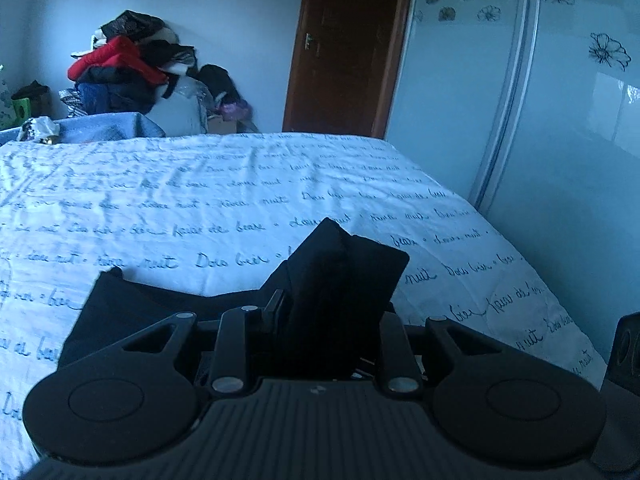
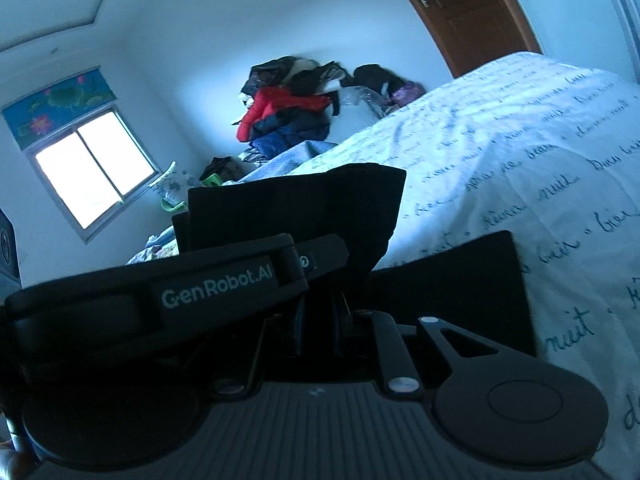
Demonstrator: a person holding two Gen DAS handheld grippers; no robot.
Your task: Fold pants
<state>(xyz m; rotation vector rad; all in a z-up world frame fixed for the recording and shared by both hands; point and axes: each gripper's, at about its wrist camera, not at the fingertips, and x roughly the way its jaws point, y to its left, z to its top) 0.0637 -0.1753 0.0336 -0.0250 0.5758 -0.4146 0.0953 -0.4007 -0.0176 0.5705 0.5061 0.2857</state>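
The black pants point(image 1: 344, 276) lie on the near part of a bed with a white script-printed cover point(image 1: 240, 184). My left gripper point(image 1: 320, 316) is shut on a bunched fold of the pants, which stands up between its fingers. In the right wrist view, my right gripper point(image 2: 320, 280) is shut on another black fold of the pants point(image 2: 320, 200), lifted above the bed cover point(image 2: 520, 140). The left gripper's body, marked GenRobot.AI point(image 2: 216, 288), lies close across the left of that view. The fingertips of both grippers are hidden by cloth.
A pile of clothes with a red jacket point(image 1: 120, 64) stands beyond the bed's far side. A brown door point(image 1: 344, 44) and a white wardrobe with flower prints point(image 1: 540, 80) are at the right. A bright window point(image 2: 92, 176) is at the left.
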